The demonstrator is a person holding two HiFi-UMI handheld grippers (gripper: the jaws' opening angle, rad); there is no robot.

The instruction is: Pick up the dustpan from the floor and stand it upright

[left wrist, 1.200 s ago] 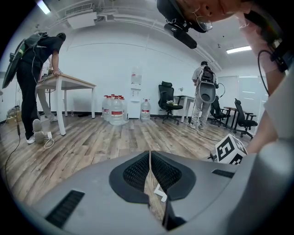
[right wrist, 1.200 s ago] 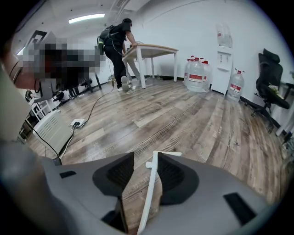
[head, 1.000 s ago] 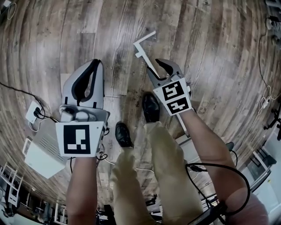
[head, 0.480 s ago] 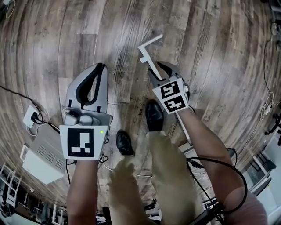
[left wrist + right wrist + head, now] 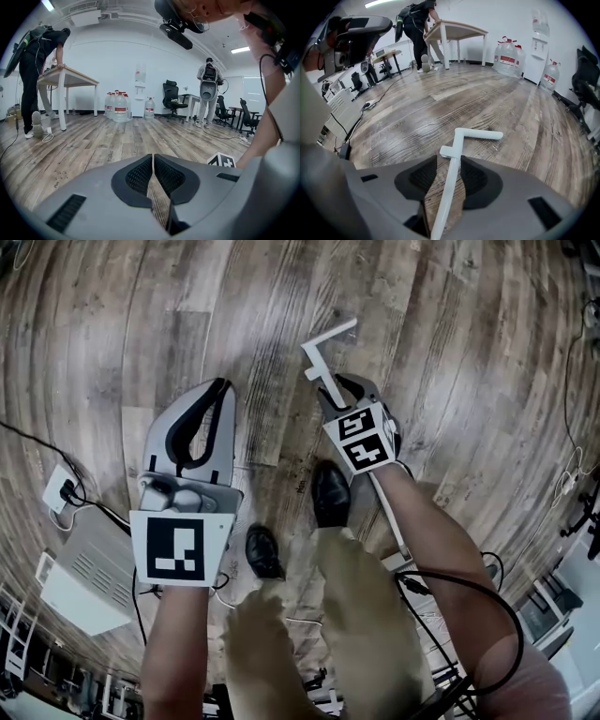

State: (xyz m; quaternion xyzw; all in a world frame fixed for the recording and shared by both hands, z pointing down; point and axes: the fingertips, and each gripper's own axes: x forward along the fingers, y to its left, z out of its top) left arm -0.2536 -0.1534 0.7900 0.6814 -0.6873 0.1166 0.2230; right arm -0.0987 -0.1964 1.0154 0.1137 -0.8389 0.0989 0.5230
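Dustpan handle [image 5: 319,367]: thin white pole with an L-shaped top end, slanting above the wood floor [image 5: 450,381], running between the right gripper [image 5: 336,395] jaws, which sit apart, wider than the pole. Left gripper [image 5: 220,386] jaws closed, empty. Red labels on the water jugs [image 5: 508,58] are unreadable.

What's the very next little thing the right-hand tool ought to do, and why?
Probably close the right gripper on the white dustpan handle. The handle already runs between its fingers, but floor shows in the gap beside it, so it looks unclamped. The left gripper is shut and empty.
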